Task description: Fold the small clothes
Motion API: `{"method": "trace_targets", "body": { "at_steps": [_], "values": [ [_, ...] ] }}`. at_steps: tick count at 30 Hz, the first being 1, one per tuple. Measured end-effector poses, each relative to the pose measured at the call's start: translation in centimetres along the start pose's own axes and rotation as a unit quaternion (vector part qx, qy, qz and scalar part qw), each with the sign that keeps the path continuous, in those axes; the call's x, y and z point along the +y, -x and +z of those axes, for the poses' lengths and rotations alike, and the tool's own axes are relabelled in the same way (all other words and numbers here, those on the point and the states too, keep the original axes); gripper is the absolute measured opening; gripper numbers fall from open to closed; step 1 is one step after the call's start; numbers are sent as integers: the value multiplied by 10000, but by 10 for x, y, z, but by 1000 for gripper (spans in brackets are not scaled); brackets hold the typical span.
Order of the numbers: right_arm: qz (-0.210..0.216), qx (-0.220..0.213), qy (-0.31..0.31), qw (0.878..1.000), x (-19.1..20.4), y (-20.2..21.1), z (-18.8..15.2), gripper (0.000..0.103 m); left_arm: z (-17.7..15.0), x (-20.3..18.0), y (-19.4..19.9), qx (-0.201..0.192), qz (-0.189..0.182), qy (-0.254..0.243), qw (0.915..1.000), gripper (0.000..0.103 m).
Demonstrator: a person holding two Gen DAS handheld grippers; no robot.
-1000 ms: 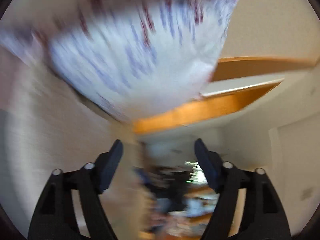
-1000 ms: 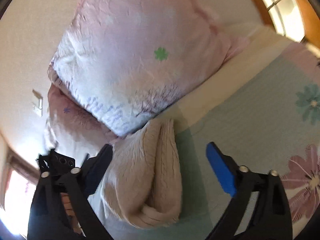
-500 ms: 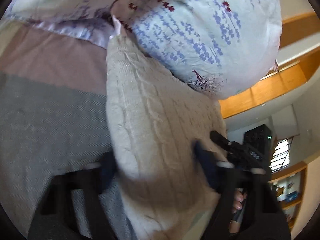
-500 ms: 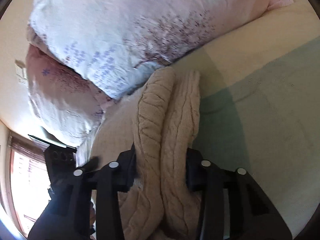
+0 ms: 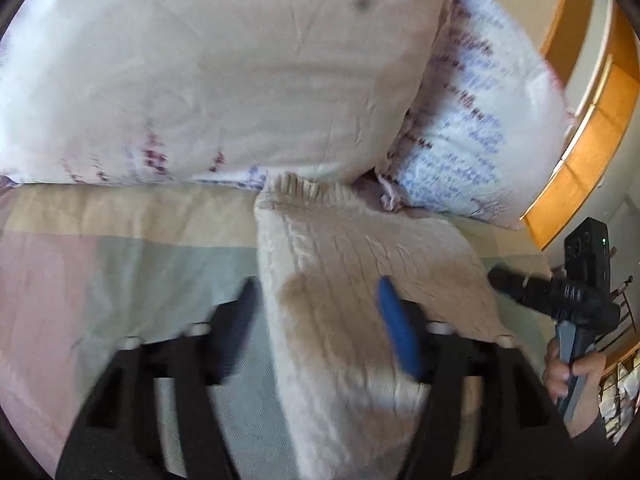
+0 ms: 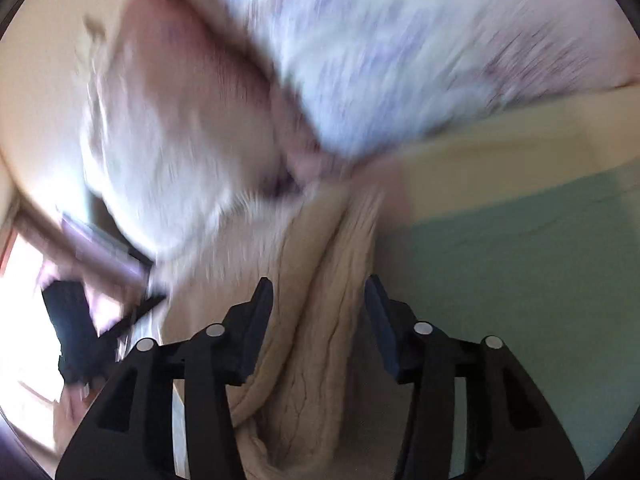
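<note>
Home bedroom. Two printed pillows point(image 5: 224, 68) propped on pastel patchwork bedspread point(image 5: 132, 264); orange wooden bed frame point(image 5: 588, 148) behind; daylit window point(image 6: 24, 300) at side.

The left gripper point(image 5: 316, 320) reaches forward with its 2 fingers spread apart, the right one blue-padded. The right gripper point(image 6: 318, 316) has its 2 fingers parted, with knit fabric filling the gap between them; whether the pads press it is unclear. In the left wrist view, the person's right hand point(image 5: 568, 372) clasps the right gripper's handle.
</note>
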State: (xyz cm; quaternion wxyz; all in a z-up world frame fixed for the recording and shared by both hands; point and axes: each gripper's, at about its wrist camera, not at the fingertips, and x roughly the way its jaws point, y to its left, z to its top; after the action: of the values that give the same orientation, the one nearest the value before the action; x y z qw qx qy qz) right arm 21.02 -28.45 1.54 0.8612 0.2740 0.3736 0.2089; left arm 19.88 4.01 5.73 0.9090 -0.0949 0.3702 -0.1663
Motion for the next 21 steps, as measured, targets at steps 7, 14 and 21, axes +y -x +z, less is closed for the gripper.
{"method": "trace_targets", "body": {
  "at_steps": [7,14,21],
  "values": [
    [170,672,56,9976,15,-34,-9,20,-28,-10,39,-368,614,-297,9970,101],
    [-377,141,-734,9965,-21,-15,-5,15,-80,-13,48,64,1110,-713,9912,101],
    [-1332,-315,177,9904,21,54,-63,93,-104,-17,14,980,1348,-689,9836,101]
  ]
}}
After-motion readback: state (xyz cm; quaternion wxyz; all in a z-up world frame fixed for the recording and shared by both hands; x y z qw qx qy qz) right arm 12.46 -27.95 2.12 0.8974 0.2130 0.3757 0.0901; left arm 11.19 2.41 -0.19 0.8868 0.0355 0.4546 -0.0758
